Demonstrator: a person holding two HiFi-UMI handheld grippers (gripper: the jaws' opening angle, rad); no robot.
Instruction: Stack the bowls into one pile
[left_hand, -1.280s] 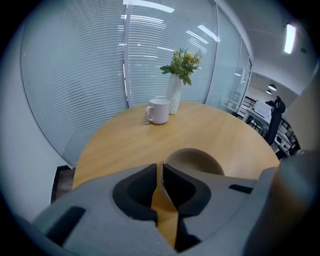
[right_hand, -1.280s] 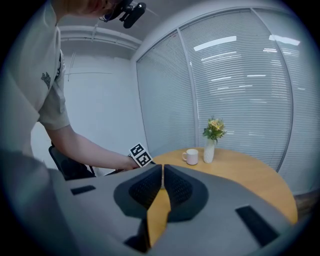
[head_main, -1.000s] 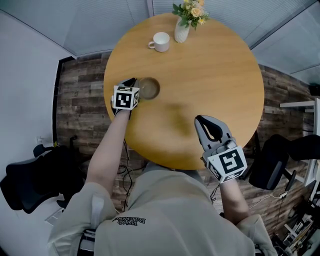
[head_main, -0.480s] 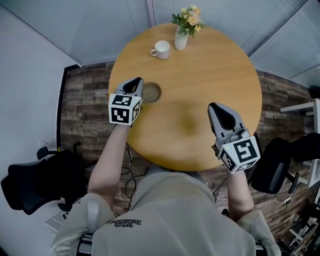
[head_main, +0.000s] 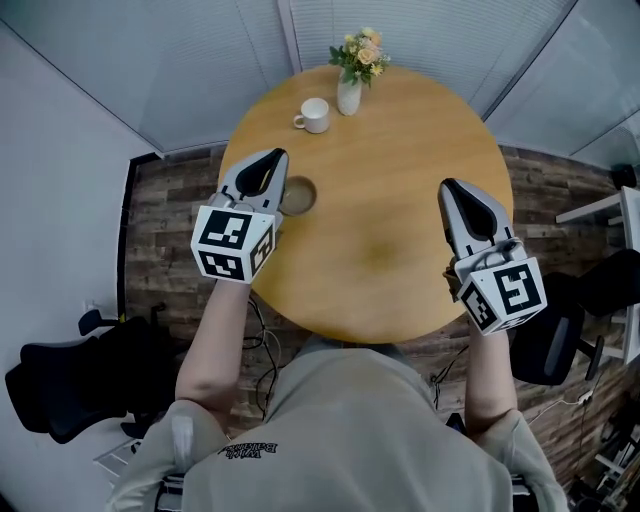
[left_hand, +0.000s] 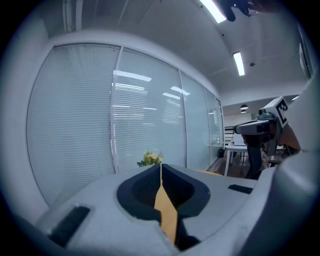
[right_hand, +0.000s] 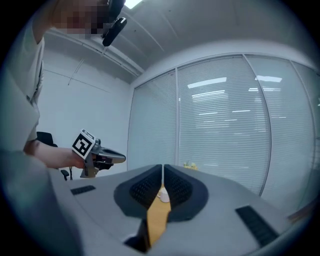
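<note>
Here, the round wooden desk fills the middle of the head view. The left tool hovers over its left edge and the right tool over its right edge, well apart, each clenched on nothing. A brown bowl sits just beside the left tool's tips; whether others nest inside cannot be told. At the far edge stand a vase of flowers and a white mug.

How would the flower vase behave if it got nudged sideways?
Likely tippy: the vase looks narrow and upright, with flowers spreading wider above it, so probably top-heavy. Its smooth white surface suggests ceramic, so likely fragile and somewhat slippery to grip.
</note>
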